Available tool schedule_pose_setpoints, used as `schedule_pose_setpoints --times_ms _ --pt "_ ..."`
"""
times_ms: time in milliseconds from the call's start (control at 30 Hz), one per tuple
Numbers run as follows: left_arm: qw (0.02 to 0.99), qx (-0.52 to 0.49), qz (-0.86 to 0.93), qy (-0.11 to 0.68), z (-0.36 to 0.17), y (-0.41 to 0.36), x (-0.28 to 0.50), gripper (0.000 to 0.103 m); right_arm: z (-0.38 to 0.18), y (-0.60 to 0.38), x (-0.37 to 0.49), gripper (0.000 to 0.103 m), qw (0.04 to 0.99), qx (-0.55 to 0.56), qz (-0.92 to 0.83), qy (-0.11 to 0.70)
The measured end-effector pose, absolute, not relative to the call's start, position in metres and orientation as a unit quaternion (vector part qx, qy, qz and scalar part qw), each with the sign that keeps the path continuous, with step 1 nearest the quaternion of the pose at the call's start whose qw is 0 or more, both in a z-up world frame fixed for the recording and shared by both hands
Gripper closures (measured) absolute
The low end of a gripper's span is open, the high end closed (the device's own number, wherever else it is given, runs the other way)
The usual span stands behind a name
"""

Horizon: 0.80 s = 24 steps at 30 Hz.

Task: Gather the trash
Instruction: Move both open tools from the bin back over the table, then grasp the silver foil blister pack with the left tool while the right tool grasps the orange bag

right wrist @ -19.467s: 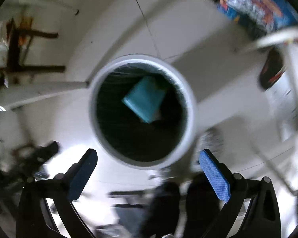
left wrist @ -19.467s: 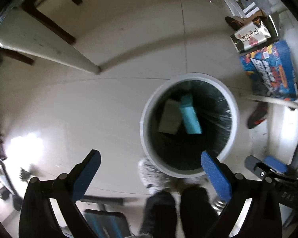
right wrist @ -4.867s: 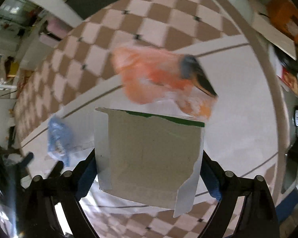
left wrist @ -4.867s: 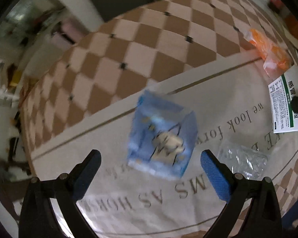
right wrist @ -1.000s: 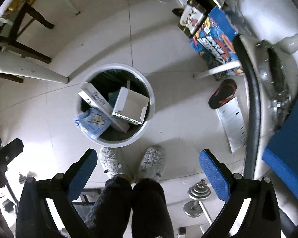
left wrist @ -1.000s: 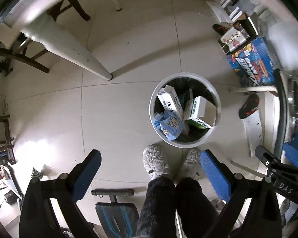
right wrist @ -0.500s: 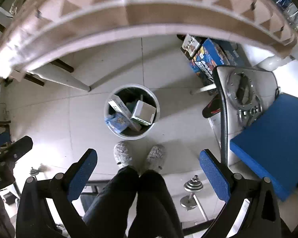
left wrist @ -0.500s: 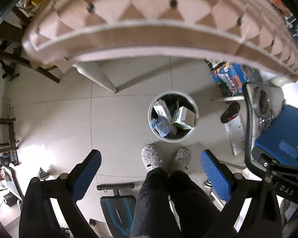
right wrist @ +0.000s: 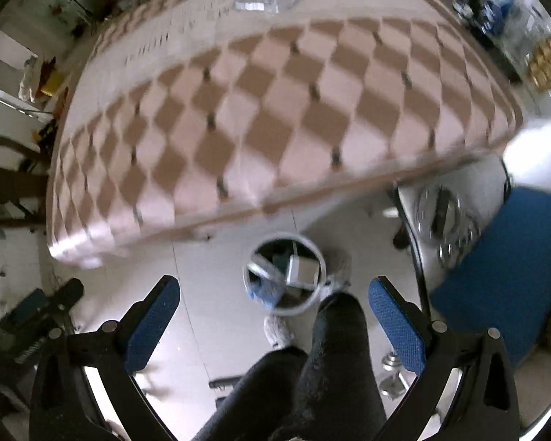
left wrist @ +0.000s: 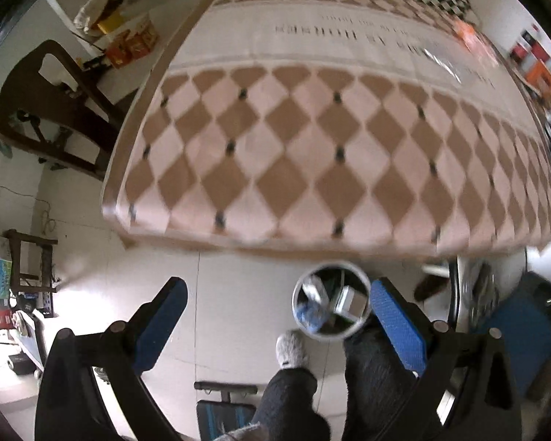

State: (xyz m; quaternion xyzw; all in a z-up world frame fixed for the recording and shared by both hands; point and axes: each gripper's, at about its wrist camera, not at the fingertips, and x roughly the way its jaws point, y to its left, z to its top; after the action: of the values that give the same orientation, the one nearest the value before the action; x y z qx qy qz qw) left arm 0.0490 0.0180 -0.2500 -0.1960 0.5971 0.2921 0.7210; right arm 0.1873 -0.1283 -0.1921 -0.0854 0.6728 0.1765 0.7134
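The white round trash bin (left wrist: 363, 288) stands on the floor below the table edge, holding a blue packet (left wrist: 309, 312) and a white box (left wrist: 350, 303). It also shows in the right wrist view (right wrist: 321, 257). An orange wrapper (left wrist: 472, 38) and a clear plastic piece (left wrist: 440, 64) lie far off on the checkered tablecloth (left wrist: 312, 139); the clear piece shows in the right view (right wrist: 264, 3). My left gripper (left wrist: 277, 316) is open and empty, high above the floor. My right gripper (right wrist: 273, 314) is open and empty too.
The person's dark-trousered legs (left wrist: 367, 378) and grey slippers (left wrist: 290, 347) stand by the bin. A dark wooden chair (left wrist: 55, 110) is at the table's left. A blue seat (right wrist: 507, 268) and metal frame (right wrist: 444, 224) are at the right. Boxes (left wrist: 128, 40) sit beyond the table.
Both grippers have risen and tilted up from over the bin, so the tabletop now fills the upper view and the bin looks small. Both stay open and empty.
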Motion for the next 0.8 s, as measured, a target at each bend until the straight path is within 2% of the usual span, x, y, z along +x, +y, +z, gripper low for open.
schedule_pose_setpoints --times_ms 300,567,800 --pt "0.687 -0.254 0.333 0.594 -0.264 0.047 0.215 0.001 -0.171 -0.066 0.405 0.0 0.732 -0.19 0.18 0.63" --pt "0.633 -0.352 0.309 0.617 -0.301 0.065 0.409 0.001 -0.218 -0.007 0.631 0.0 0.713 -0.274 0.172 0.621" --pt "0.573 -0.434 0.294 0.63 -0.346 0.084 0.491 0.002 -0.278 0.038 0.725 0.001 0.675 -0.323 0.197 0.633"
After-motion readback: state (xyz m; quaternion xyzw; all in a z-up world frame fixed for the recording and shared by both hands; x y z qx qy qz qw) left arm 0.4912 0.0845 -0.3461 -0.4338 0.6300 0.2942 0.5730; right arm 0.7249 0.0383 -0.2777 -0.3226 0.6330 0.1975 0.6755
